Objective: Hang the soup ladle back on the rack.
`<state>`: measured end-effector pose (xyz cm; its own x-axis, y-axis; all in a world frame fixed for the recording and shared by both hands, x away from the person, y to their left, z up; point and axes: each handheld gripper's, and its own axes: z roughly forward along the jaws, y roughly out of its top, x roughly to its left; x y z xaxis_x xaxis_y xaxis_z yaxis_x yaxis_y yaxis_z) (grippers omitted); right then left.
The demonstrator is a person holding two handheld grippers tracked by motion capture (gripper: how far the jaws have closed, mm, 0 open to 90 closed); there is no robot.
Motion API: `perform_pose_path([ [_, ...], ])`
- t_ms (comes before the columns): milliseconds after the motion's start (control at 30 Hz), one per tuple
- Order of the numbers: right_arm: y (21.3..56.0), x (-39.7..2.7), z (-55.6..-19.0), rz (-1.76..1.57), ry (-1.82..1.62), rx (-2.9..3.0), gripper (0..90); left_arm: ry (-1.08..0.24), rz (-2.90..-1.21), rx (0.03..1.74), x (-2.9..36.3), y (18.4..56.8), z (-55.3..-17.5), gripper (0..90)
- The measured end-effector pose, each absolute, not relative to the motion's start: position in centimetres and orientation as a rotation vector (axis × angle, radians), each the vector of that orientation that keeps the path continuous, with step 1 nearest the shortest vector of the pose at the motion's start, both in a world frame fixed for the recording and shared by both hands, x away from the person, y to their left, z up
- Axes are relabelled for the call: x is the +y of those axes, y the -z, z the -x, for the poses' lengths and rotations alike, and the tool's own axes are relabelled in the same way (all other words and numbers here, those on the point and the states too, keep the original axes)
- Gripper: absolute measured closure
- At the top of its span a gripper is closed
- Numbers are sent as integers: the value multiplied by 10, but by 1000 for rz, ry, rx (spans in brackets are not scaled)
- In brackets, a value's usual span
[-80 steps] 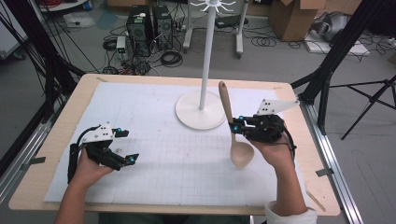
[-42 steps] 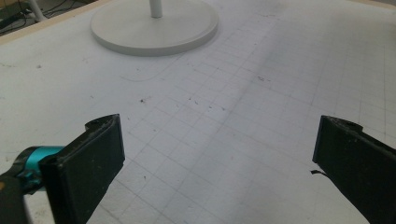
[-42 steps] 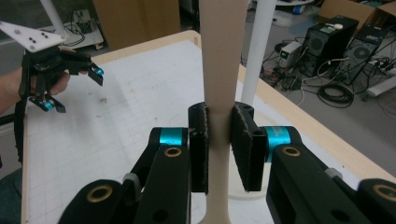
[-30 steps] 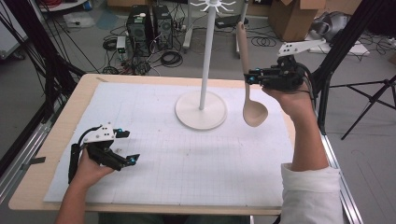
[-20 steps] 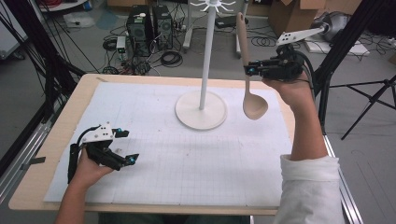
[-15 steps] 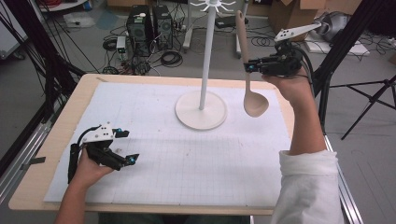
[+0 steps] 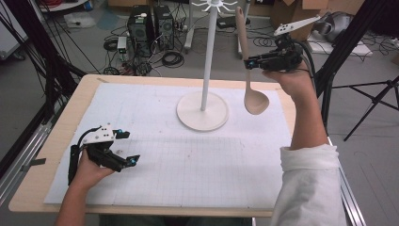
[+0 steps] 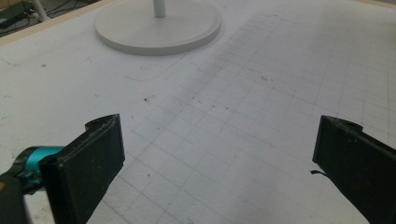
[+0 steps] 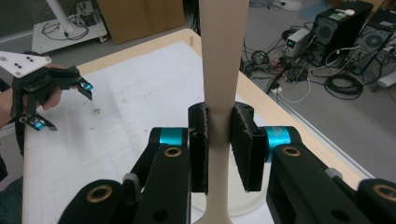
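A pale wooden spoon [image 7: 256,100] hangs upright in the air, bowl down, right of the white hook stand [image 7: 209,56]. My right gripper [image 7: 248,63] is shut on its handle about halfway up, and the handle's tip reaches the level of the stand's hooks [image 7: 215,4]. In the right gripper view the handle [image 9: 223,56] is clamped between the two pads of the gripper [image 9: 219,144]. My left gripper [image 7: 127,147] rests open on the mat at the front left, nothing between its fingers [image 8: 93,163]. The stand's round base [image 8: 159,25] lies ahead of it.
A white grid mat [image 7: 188,165] covers the wooden table [image 7: 75,103]. On the floor beyond the far edge stand computer towers [image 7: 146,23], cables and cardboard boxes. Black frame struts rise at the left and a tripod [image 7: 371,94] stands at the right.
My right gripper has lifted the spoon off the mat and carried it up and toward the far right, beside the stand's top. The left gripper has stayed put.
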<state>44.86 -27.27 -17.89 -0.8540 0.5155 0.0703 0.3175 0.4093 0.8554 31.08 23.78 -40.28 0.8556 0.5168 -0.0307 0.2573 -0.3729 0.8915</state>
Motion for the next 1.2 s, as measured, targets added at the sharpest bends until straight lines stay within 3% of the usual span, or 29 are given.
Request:
perform_pose_path([
  [1200, 182, -244, -468, -762, -1366, 2533, 773, -310, -1981, 566, 237, 403, -311, 26],
])
